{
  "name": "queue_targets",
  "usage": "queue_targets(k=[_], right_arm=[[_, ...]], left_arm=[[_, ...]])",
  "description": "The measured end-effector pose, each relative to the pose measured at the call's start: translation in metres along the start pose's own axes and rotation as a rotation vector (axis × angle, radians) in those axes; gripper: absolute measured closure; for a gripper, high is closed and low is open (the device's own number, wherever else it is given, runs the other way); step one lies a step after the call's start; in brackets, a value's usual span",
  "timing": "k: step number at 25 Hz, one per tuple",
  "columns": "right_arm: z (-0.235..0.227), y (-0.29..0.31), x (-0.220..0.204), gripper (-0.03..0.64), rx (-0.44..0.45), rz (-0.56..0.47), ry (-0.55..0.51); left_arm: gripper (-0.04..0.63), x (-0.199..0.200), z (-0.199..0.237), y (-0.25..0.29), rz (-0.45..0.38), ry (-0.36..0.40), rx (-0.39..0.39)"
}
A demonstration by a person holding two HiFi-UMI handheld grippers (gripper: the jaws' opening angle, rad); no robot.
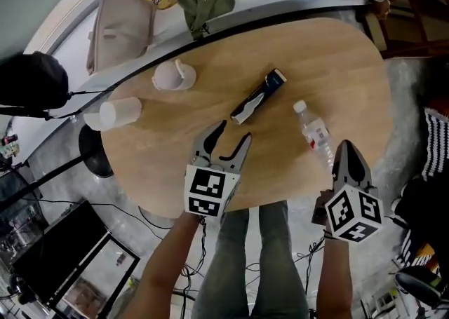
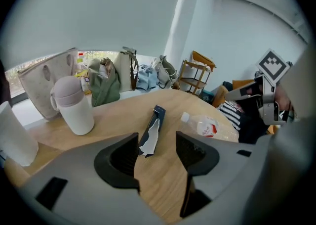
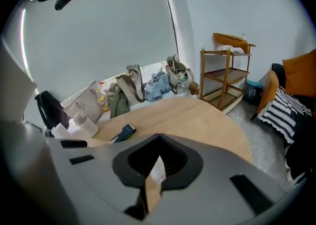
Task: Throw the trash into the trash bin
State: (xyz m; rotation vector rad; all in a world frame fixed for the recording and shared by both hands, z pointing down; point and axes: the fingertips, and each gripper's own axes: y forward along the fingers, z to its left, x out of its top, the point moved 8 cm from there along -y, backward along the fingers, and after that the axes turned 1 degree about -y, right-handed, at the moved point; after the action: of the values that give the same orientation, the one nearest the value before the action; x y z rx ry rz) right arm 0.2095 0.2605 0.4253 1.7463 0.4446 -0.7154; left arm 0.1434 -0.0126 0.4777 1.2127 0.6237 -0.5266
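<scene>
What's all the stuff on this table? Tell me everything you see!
Light wooden oval table: one, tan, under everything.
Torn dark blue cardboard carton: one, blue and white, lying mid-table.
Clear plastic bottle: one, white cap, red label, lying near the right gripper.
Pale pink lidded mug: one, far left of the table.
White plastic cup: one, table's left edge.
Cloth bags: at least two, beige and green, ledge behind.
Left gripper: grey, open, empty.
Right gripper: grey, shut, empty.

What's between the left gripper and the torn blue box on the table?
Nothing, only a short stretch of bare wooden table. The left gripper view shows it best: the box lies just past the open left gripper.
</scene>
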Motion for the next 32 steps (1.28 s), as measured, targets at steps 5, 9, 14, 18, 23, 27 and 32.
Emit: queue_targets(k=[5,9,14,18,23,27,32], right_arm=[[-0.011,0.004,-0.004,0.61,-0.023,0.01,0.017],[-0.02,0.004,-0.008,0.611,-0.04,0.017,0.042],[-0.03,0.001,-0.016,0.61,-0.052,0.035,0.062],[-0.037,0.003,-0.023,0.609,-0.055,0.047,0.073],[-0.041,0.002,-0.027,0.61,-0.051,0.051,0.075],[-0.039,0.004,-0.024,0.611,-0.035,0.049,0.062],[-0.037,0.005,-0.017,0.611,-0.008,0.039,0.035]], left_arm=[[0.356,0.003,0.007,0.029,0.077,0.094,-0.04],[0.354,0.005,0.009,0.055,0.151,0.164,-0.066],[0.354,0.008,0.01,0.077,0.203,0.227,-0.061],[0.356,0.005,0.011,0.091,0.243,0.248,-0.059],[0.419,0.0,0.01,0.096,0.259,0.236,-0.046],[0.445,0.0,0.013,0.096,0.242,0.173,-0.043],[0.476,0.0,0.011,0.09,0.225,0.135,-0.013]])
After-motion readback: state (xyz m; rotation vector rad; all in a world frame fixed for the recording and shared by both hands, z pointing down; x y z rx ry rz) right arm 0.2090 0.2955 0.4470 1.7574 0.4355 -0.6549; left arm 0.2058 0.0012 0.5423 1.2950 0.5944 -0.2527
